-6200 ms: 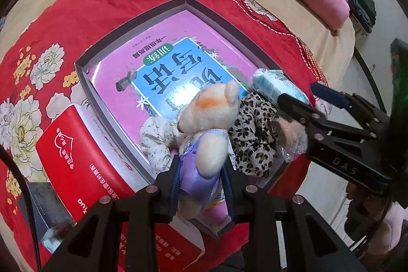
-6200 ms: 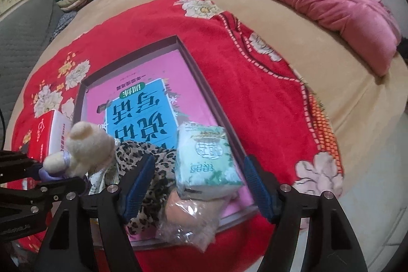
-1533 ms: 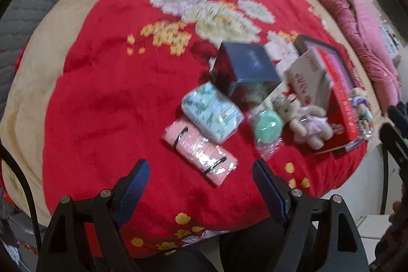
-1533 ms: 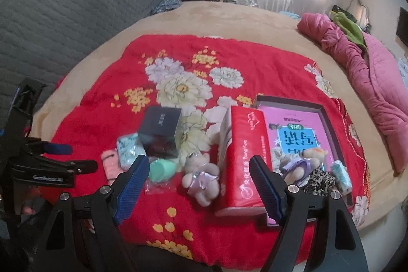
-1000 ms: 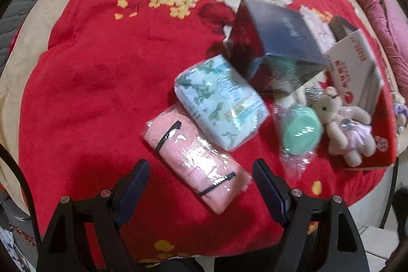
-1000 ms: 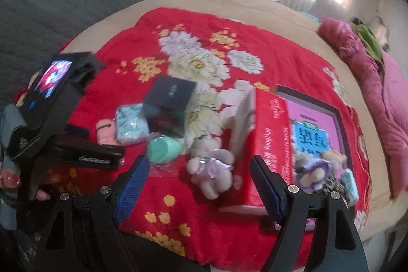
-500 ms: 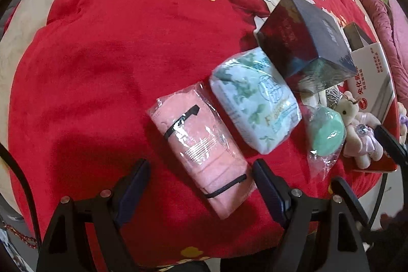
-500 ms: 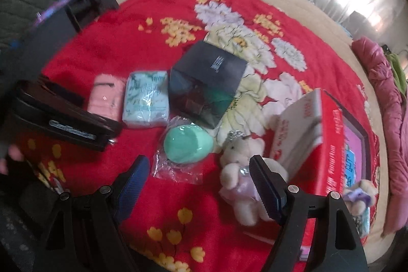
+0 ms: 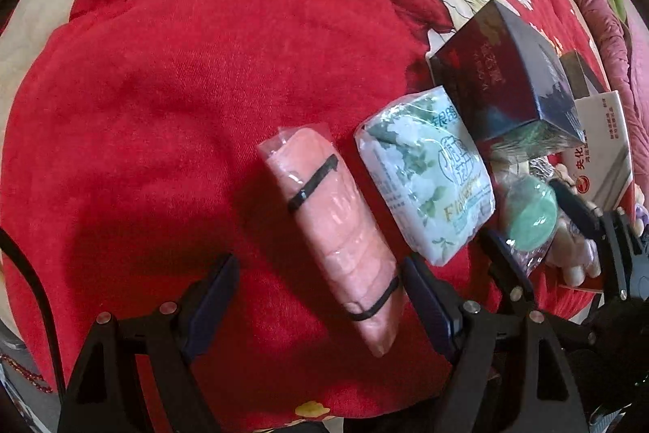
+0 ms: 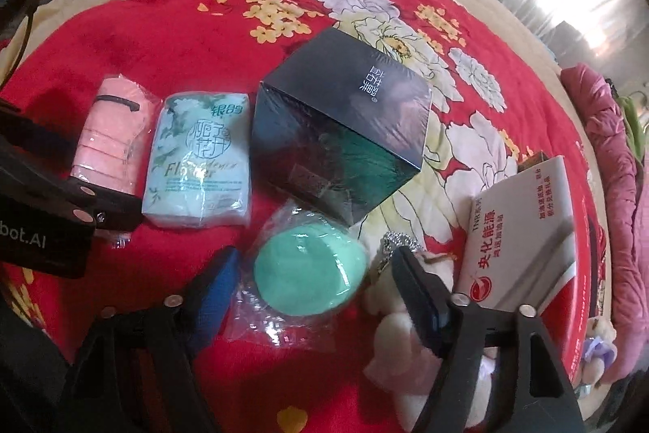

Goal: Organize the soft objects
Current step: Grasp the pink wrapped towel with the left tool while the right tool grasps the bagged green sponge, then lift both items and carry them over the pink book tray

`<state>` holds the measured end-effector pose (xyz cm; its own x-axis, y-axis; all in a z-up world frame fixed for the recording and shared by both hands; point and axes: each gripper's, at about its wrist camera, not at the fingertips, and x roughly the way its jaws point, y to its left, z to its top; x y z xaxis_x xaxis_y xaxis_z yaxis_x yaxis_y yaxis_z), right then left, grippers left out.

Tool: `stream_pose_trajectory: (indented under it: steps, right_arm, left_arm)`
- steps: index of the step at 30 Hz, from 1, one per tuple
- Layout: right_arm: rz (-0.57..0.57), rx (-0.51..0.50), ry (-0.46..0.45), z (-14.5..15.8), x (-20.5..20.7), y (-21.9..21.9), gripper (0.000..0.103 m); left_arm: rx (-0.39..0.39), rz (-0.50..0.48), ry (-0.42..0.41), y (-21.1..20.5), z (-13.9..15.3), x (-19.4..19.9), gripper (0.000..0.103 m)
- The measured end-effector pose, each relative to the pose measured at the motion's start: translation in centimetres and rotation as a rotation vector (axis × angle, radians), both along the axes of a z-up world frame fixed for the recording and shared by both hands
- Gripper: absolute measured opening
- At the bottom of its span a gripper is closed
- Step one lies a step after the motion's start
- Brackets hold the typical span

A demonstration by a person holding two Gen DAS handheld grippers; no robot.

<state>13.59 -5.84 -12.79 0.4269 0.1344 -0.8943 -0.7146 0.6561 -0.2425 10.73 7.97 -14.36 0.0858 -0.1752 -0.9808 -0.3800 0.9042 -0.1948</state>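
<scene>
On the red floral blanket a pink rolled towel (image 9: 336, 230) in clear wrap lies beside a pale green tissue pack (image 9: 426, 181). My left gripper (image 9: 318, 270) is open and points down, its fingers standing either side of the roll's near end without pressing it. A round green sponge (image 10: 308, 270) in a clear bag sits between the fingers of my right gripper (image 10: 312, 270). Those jaws are closing, and the pads are still clear of the sponge. A small plush bear (image 10: 405, 331) lies partly hidden behind the right finger.
A dark glossy box (image 10: 344, 132) stands just behind the sponge and tissue pack (image 10: 198, 157). A red-and-white carton (image 10: 523, 230) lies to the right. A pink quilt (image 10: 608, 132) is bunched at the far right. The bed's edge runs close below both grippers.
Both grippers have come down closer to the blanket. The left now straddles the pink roll. The right has narrowed its jaws around the green sponge.
</scene>
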Motion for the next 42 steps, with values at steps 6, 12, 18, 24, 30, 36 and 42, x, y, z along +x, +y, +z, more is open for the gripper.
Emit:
stream_pose_trajectory:
  steps: [6,12,18,24,30,36,42]
  right_arm:
    - [-0.022,0.031,0.023,0.5,0.1,-0.9,0.056]
    - [-0.034,0.064,0.01,2.3,-0.5,-1.5,0.056]
    - [-0.059,0.151,0.023,4.2,-0.9,-2.3,0.056]
    - [-0.098,0.271,0.046,6.7,-1.1,-3.6,0.055]
    - [-0.103,0.382,0.044,9.9,-1.9,-4.7,0.055]
    - [-0.121,0.449,0.001,13.3,-2.8,-6.3,0.055]
    - [-0.15,0.492,-0.052,15.9,-3.1,-8.4,0.055]
  left_arm:
    - [0.0,0.019,-0.009,0.8,-0.5,0.1,0.07]
    - [-0.028,0.038,-0.042,2.5,0.4,-0.7,0.022]
    - [-0.067,0.054,-0.085,4.1,1.3,-1.0,0.014]
    - [-0.034,0.033,-0.14,3.4,4.1,-1.8,0.014]
    - [-0.005,0.003,-0.203,1.4,7.7,-2.8,0.014]
    - [0.028,-0.046,-0.281,-0.9,11.6,-2.7,0.014]
    - [0.042,-0.091,-0.338,-3.2,14.4,-2.7,0.014]
